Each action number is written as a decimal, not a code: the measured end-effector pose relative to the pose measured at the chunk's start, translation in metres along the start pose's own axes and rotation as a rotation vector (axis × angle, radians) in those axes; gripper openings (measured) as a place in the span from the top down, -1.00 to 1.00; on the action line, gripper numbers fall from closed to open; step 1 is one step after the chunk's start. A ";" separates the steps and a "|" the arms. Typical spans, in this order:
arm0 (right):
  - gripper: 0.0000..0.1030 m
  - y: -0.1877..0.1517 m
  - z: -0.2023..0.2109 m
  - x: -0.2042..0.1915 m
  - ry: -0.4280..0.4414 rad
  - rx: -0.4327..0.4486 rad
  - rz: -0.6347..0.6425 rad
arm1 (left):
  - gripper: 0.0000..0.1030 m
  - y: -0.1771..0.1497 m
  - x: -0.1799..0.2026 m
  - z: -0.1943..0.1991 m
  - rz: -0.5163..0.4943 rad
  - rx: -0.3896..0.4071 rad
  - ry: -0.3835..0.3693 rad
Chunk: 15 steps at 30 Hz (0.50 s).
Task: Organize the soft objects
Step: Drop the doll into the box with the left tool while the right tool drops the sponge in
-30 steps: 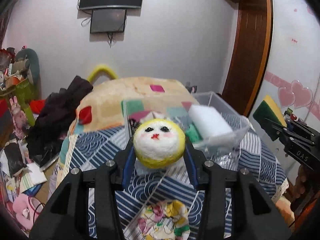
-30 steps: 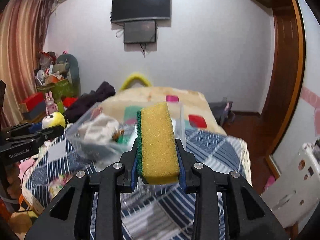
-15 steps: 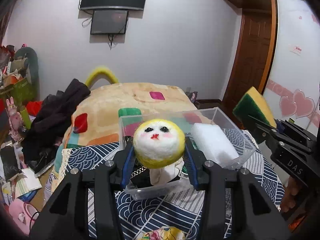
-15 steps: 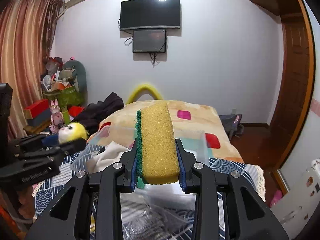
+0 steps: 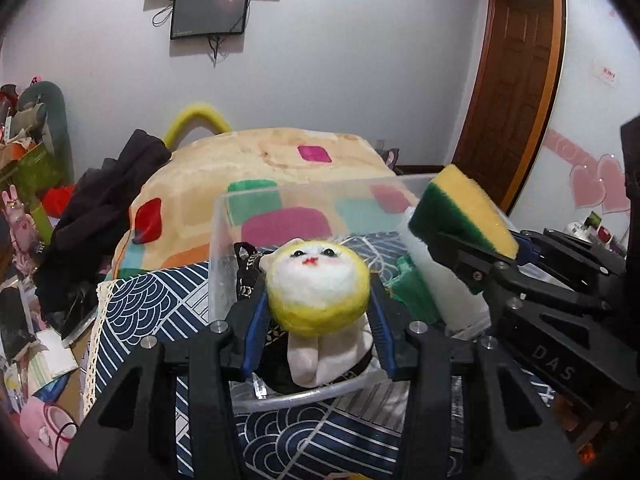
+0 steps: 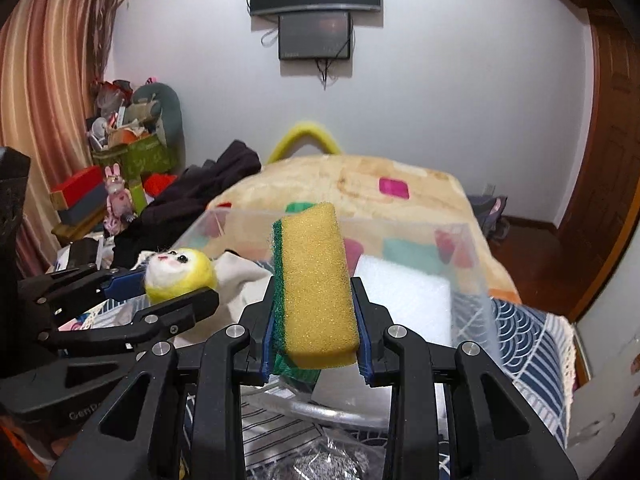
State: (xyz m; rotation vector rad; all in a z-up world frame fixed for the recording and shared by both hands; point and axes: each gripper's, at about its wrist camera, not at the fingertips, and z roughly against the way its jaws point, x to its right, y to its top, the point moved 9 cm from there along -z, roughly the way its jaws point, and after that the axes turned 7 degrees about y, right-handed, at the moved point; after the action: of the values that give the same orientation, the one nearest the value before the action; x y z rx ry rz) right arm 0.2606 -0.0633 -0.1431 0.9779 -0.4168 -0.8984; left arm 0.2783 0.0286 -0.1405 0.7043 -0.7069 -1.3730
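Observation:
My left gripper [image 5: 318, 308] is shut on a yellow and white plush ball with a face [image 5: 318, 284] and holds it over the near end of a clear plastic bin [image 5: 224, 256]. My right gripper [image 6: 316, 320] is shut on a yellow and green sponge [image 6: 314, 280], also over the bin [image 6: 468, 264]. Each gripper shows in the other view: the right with the sponge [image 5: 460, 216], the left with the plush ball [image 6: 180, 272]. The bin holds a white foam block [image 6: 404, 296], a white cloth [image 5: 320, 356], a black patterned item [image 5: 246, 276] and something green [image 5: 408, 288].
The bin stands on a blue and white patterned cloth [image 5: 148, 300]. Behind it lies a beige blanket with coloured squares [image 5: 256, 160] and dark clothes [image 5: 108, 184]. Clutter fills the left side of the room [image 6: 128, 132]. A wooden door [image 5: 516, 80] is at the right.
Both grippers have moved forward and closer together over the bin, each still holding its object. The bin now lies right below both.

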 end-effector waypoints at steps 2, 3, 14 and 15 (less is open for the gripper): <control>0.44 -0.004 -0.006 0.002 0.025 -0.035 -0.012 | 0.13 -0.003 -0.001 -0.006 -0.012 -0.012 0.015; 0.44 -0.005 -0.009 0.002 0.035 -0.048 -0.013 | 0.13 -0.006 -0.002 -0.009 -0.015 -0.021 0.021; 0.19 -0.017 -0.011 0.001 0.046 -0.125 0.012 | -0.02 -0.014 -0.006 -0.005 -0.019 -0.036 0.022; 0.10 -0.016 -0.010 0.003 0.045 -0.119 0.007 | -0.06 -0.014 -0.006 -0.002 -0.015 -0.035 0.019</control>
State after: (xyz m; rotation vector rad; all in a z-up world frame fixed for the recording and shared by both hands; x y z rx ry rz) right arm 0.2616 -0.0648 -0.1619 0.8854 -0.3249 -0.8837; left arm 0.2711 0.0341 -0.1531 0.6949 -0.6621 -1.3878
